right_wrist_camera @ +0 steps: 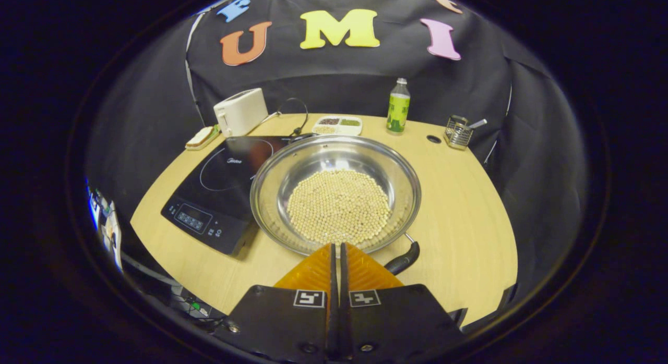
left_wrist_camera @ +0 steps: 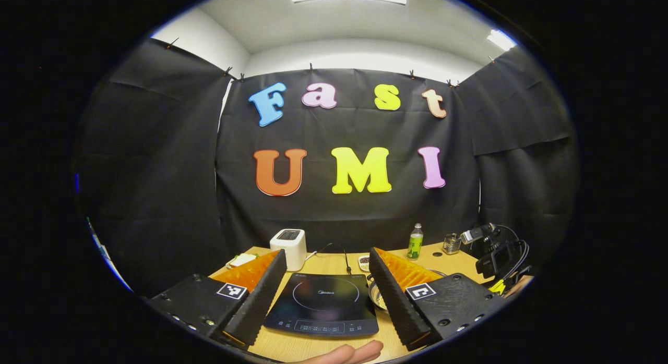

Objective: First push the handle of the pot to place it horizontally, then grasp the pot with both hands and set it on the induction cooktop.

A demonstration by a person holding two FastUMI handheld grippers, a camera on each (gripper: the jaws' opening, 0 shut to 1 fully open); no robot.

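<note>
— Right gripper view first: what did the right gripper (right_wrist_camera: 336, 249) do?
— Its fingers were pressed together with nothing between them, just by the near rim of the pot (right_wrist_camera: 271, 171). The pot handle (right_wrist_camera: 403, 261) poked out to the right of them.
— Where did the pot sit?
— On the wooden surface (right_wrist_camera: 459, 207), full of little beans (right_wrist_camera: 339, 205), touching the induction cooktop (right_wrist_camera: 219, 192) on its left.
— And the left gripper (left_wrist_camera: 329, 280)?
— Its fingers were spread wide, holding nothing, with the cooktop between them. A toaster (left_wrist_camera: 289, 246) and bottle (left_wrist_camera: 415, 241) stood far back.

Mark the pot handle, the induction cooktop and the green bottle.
pot handle (right_wrist_camera: 403, 262), right gripper view, on its dark grip.
induction cooktop (right_wrist_camera: 219, 186), right gripper view, on the glass top.
green bottle (right_wrist_camera: 398, 113), right gripper view, on its label.
</note>
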